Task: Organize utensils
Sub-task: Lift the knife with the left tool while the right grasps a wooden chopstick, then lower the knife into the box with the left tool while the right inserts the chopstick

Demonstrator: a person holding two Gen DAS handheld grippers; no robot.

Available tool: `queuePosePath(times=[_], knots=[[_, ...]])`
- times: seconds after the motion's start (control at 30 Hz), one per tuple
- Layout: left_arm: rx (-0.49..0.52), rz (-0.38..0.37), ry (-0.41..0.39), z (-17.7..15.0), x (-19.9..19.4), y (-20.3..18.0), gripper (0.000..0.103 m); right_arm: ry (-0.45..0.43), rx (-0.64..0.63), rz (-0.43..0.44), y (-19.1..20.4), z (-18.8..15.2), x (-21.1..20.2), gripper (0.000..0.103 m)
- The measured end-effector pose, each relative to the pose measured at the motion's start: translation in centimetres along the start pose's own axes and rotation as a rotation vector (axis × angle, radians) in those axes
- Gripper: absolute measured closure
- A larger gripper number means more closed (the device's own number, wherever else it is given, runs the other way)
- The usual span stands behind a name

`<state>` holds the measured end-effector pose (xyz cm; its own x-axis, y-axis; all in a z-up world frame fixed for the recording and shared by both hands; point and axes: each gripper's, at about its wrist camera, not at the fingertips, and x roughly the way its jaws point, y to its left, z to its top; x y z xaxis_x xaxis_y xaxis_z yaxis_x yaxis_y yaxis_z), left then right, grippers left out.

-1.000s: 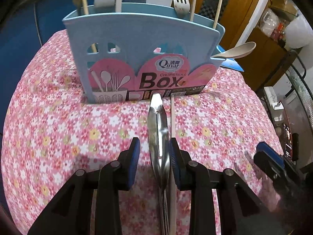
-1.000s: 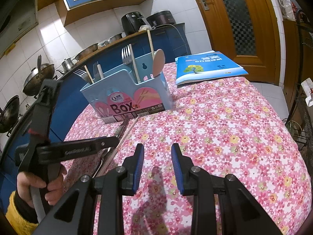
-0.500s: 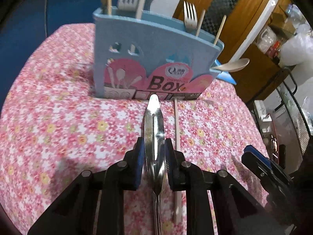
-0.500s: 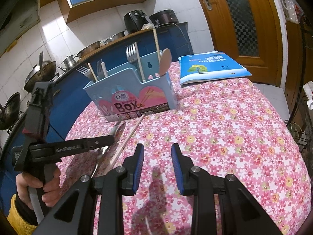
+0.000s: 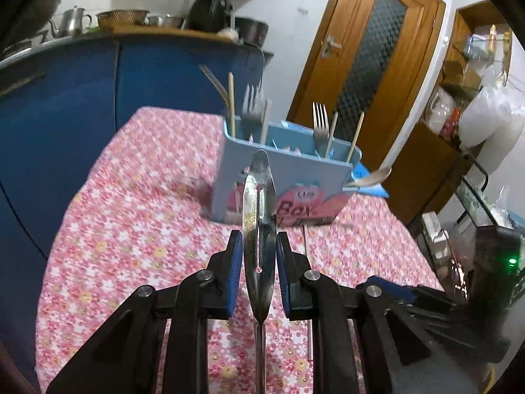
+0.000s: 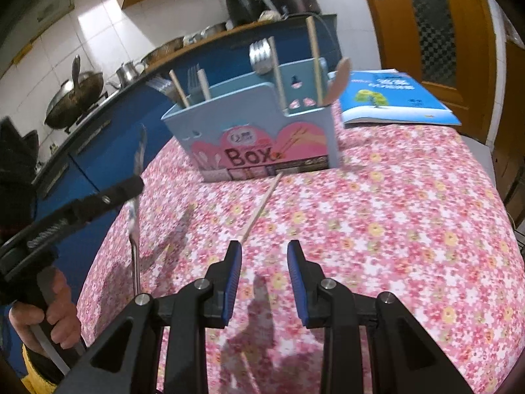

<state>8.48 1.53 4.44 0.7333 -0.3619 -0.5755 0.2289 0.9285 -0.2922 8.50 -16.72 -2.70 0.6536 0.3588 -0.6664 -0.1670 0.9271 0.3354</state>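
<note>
My left gripper (image 5: 259, 269) is shut on a metal spoon (image 5: 259, 216), held edge-on and lifted off the cloth in front of the blue utensil box (image 5: 311, 177). The right wrist view shows that spoon (image 6: 136, 197) hanging in the left gripper (image 6: 108, 193) at the left. The box (image 6: 262, 121) holds forks, chopsticks and a pale spoon. One wooden chopstick (image 6: 261, 208) lies on the floral cloth between the box and my right gripper (image 6: 264, 269), which is open and empty just above the cloth.
A blue book (image 6: 393, 98) lies behind the box at the right. The table's rounded edge (image 6: 108, 246) drops off at the left beside blue cabinets. A person's hand (image 6: 49, 318) grips the left tool. A wooden door (image 5: 370, 65) and shelves stand beyond.
The left gripper closed on the spoon and raised it from the cloth toward the box. The right gripper moved forward, nearer the lying chopstick.
</note>
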Motion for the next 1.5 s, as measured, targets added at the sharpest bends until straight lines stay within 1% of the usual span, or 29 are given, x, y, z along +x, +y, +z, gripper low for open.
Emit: queuePosePath(times=[0.2,0.4,0.57,0.7,0.77,0.8,0.83,0.9,0.97,1.0,1.03,1.17,1.3,1.43,1.5], knots=[[-0.008,-0.005,-0.058,0.0,-1.5,0.6,0.083,0.103,0.004,0.002,1.2,1.5,2.4,0.071],[-0.042,-0.022,-0.068,-0.3,-1.9,1.7,0.084,0.199,0.008,-0.027,2.3,2.9,5.1,0.071],[-0.061,-0.031,-0.081,-0.5,-2.3,2.6,0.084,0.294,-0.008,-0.076,3.1,3.3,7.1,0.071],[-0.068,-0.037,-0.088,-0.6,-2.4,3.0,0.084,0.327,-0.026,-0.115,3.7,3.6,7.8,0.071],[-0.071,-0.039,-0.090,-0.7,-2.5,3.1,0.084,0.338,-0.036,-0.135,3.9,3.8,8.0,0.078],[-0.074,-0.040,-0.091,-0.7,-2.5,3.1,0.083,0.341,-0.040,-0.147,4.1,3.8,8.3,0.088],[-0.075,-0.041,-0.092,-0.7,-2.5,3.2,0.084,0.344,-0.042,-0.157,4.1,3.8,8.6,0.088],[-0.077,-0.043,-0.095,-0.7,-2.6,3.2,0.084,0.346,-0.035,-0.150,4.2,3.9,8.9,0.089],[-0.075,-0.045,-0.096,-0.7,-2.6,3.2,0.084,0.341,-0.016,-0.131,3.8,3.8,8.7,0.091],[-0.073,-0.045,-0.098,-0.7,-2.8,3.1,0.083,0.337,-0.006,-0.121,3.6,3.8,8.5,0.094],[-0.071,-0.045,-0.100,-0.7,-2.8,3.1,0.083,0.329,0.007,-0.099,3.4,3.7,8.2,0.095],[-0.064,-0.050,-0.113,-0.5,-3.2,2.7,0.084,0.275,0.027,-0.040,3.0,3.2,6.1,0.095],[-0.056,-0.059,-0.126,-0.4,-3.7,2.1,0.084,0.196,0.035,0.012,2.7,3.2,3.2,0.095],[-0.044,-0.065,-0.142,0.0,-4.3,1.5,0.083,0.067,0.010,0.048,3.0,3.7,-0.3,0.095],[-0.036,-0.070,-0.152,0.3,-4.5,1.1,0.083,0.019,-0.002,0.061,3.1,4.0,-1.4,0.095]])
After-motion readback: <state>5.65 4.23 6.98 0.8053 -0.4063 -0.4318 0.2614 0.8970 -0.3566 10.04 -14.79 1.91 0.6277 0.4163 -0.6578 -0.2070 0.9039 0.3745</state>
